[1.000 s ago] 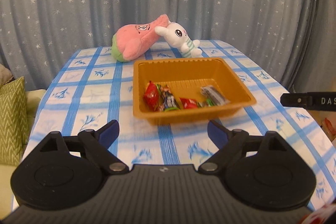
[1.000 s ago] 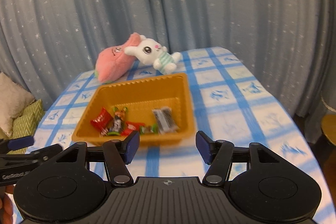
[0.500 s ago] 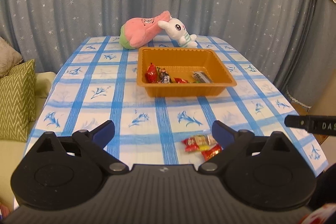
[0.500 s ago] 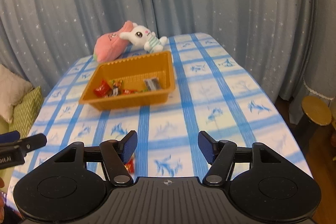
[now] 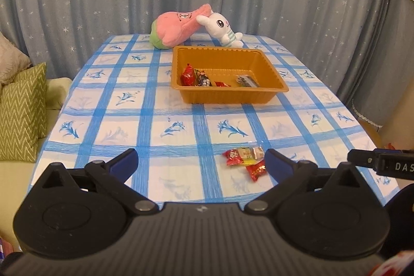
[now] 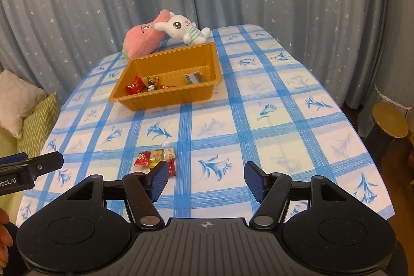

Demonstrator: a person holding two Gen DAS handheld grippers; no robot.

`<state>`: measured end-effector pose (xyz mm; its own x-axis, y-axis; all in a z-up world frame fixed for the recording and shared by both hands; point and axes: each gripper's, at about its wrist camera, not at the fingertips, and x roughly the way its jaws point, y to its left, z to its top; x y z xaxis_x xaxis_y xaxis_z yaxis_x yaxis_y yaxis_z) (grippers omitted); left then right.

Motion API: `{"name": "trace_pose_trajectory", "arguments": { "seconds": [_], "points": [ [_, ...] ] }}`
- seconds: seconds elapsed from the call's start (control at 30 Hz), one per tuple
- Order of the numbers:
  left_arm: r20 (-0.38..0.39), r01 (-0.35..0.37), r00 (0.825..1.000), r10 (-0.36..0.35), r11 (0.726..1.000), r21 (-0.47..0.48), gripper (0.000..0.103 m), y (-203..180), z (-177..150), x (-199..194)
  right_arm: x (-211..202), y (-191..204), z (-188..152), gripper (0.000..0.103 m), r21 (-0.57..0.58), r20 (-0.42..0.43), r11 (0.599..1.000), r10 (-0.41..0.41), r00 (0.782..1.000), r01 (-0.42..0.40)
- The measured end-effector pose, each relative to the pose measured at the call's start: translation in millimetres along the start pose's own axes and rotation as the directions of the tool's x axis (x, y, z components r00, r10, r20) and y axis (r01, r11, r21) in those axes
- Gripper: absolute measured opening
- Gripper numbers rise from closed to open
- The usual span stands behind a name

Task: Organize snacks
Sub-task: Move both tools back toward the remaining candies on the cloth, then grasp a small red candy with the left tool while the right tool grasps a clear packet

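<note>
Left gripper [image 5: 200, 159] just been spreading wide, pinching nothing; right gripper [image 6: 205, 179] hanging half-spread, empty. Lying just ahead on the tablecloth [image 5: 124, 97]: 3 loose snacks [image 5: 244, 159], touching. Waiting well beyond: orange tray [image 5: 227, 96] holding others. Risking grabbing 2 crinkly wrappers together, dropping 1.

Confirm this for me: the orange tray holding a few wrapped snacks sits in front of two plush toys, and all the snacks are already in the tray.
Not all. Some wrapped snacks lie on the tablecloth, near the table's front edge, well apart from the orange tray. Both wrist views show this. The rest holds: the tray has snacks in it and sits before the plush toys.
</note>
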<state>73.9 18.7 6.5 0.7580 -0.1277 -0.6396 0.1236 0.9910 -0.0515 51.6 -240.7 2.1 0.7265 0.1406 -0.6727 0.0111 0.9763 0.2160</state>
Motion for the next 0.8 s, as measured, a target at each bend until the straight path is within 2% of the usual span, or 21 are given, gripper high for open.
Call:
{"name": "trace_pose_trajectory", "arguments": {
  "seconds": [0.23, 0.4, 0.6, 0.8],
  "points": [
    [0.039, -0.042, 0.998, 0.042, 0.999, 0.019, 0.103, 0.1, 1.3, 5.5, 7.4, -0.4, 2.3, 0.064, 0.005, -0.005, 1.000, 0.002, 1.000, -0.002],
    [0.040, -0.050, 0.998, 0.049, 0.998, 0.040, 0.103, -3.5, -0.5, 18.8, 16.6, -1.2, 2.5, 0.064, 0.010, -0.006, 1.000, 0.009, 1.000, -0.009],
    [-0.019, -0.018, 1.000, 0.019, 0.999, 0.041, 0.101, -7.4, -5.4, 48.4, 39.3, -2.9, 2.6, 0.064, 0.013, -0.028, 1.000, 0.019, 0.999, -0.018],
    [-0.089, 0.015, 0.996, -0.012, 0.999, 0.031, 0.091, -9.8, -11.9, 83.5, 70.4, -7.2, 3.2, 0.064, 0.008, -0.051, 1.000, 0.028, 0.998, -0.027]
  ]
}}
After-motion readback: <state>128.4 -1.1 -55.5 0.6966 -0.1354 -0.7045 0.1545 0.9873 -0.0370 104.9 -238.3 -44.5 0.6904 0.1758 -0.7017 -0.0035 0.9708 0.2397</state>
